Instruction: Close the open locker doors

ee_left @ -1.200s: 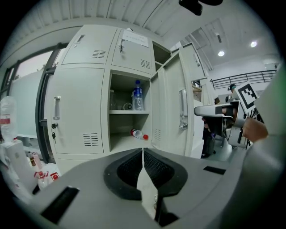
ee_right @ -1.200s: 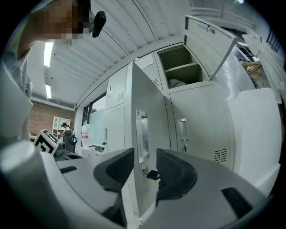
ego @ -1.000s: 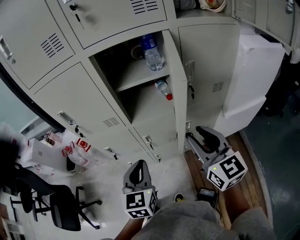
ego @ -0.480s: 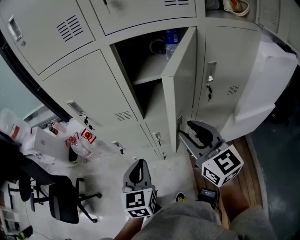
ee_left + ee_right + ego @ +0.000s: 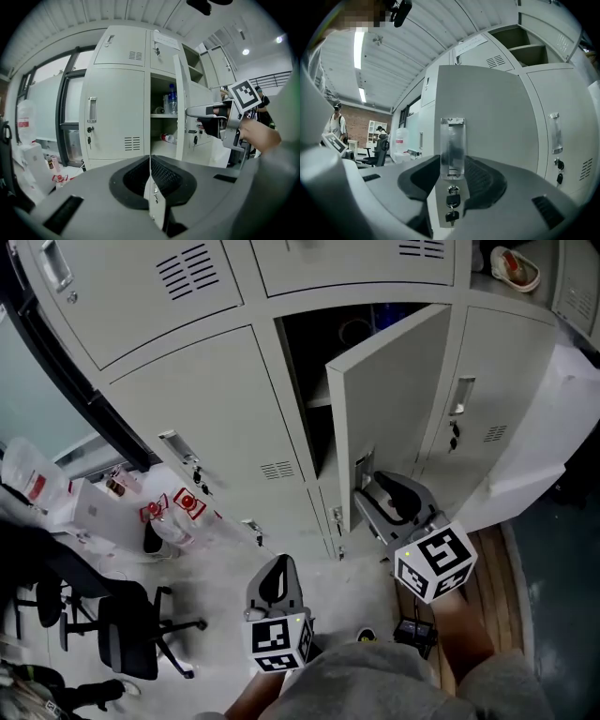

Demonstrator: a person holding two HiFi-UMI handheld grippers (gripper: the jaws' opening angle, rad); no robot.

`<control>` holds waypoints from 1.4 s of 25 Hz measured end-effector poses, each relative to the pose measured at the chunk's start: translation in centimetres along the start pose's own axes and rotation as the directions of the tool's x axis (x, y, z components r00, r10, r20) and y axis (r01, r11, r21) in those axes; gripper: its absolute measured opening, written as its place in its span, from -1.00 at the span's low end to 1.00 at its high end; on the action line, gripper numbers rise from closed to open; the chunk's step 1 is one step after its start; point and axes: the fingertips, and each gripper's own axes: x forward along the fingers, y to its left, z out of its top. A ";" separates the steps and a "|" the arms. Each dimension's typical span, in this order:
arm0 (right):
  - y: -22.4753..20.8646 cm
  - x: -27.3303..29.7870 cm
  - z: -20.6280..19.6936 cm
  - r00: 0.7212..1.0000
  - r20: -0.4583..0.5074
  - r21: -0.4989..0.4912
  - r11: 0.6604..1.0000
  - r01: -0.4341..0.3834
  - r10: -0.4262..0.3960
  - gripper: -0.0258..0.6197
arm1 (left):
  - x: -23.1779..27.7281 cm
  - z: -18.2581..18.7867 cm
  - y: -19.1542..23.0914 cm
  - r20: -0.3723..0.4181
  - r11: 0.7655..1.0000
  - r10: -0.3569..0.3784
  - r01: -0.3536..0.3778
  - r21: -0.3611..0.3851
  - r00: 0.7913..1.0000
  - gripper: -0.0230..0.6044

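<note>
Locker door (image 5: 394,395) of the middle column stands roughly half open, hinged on its right side and swung out towards the person, with the dark compartment showing behind its free left edge. On its outer face, low down, sits the right gripper (image 5: 367,491), whose jaws are set on either side of the door's clear upright handle (image 5: 453,140); in the right gripper view the pads lie against the handle's two long edges, so the claw looks clamped on it. A lock with a bunch of keys (image 5: 451,208) hangs just below the handle, between the lower parts of the jaws. The left gripper (image 5: 278,568) is held lower and to the left, well apart from the lockers and over the pale floor (image 5: 216,587); its own view shows the jaws pressed together with only a thin line between them and nothing held. That same view looks into the open compartment, where a water bottle (image 5: 172,98) stands upright on the shelf (image 5: 162,115) and a second bottle (image 5: 168,138) with a red cap lies on its side below. An office chair (image 5: 131,643) stands at the lower left of the head view
</note>
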 end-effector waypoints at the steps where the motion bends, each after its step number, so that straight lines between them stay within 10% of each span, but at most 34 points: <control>1: 0.0 0.5 0.0 1.000 0.001 -0.002 1.000 0.009 -0.009 -0.44 | 0.1 0.1 0.5 0.001 1.000 0.002 -0.002 0.001 1.000 -0.89; 35: -4.9 12.9 -2.3 0.955 -0.082 0.012 0.957 0.288 -0.286 -0.46 | 2.2 0.5 8.8 -0.005 0.999 0.030 -0.030 -0.026 1.000 -0.89</control>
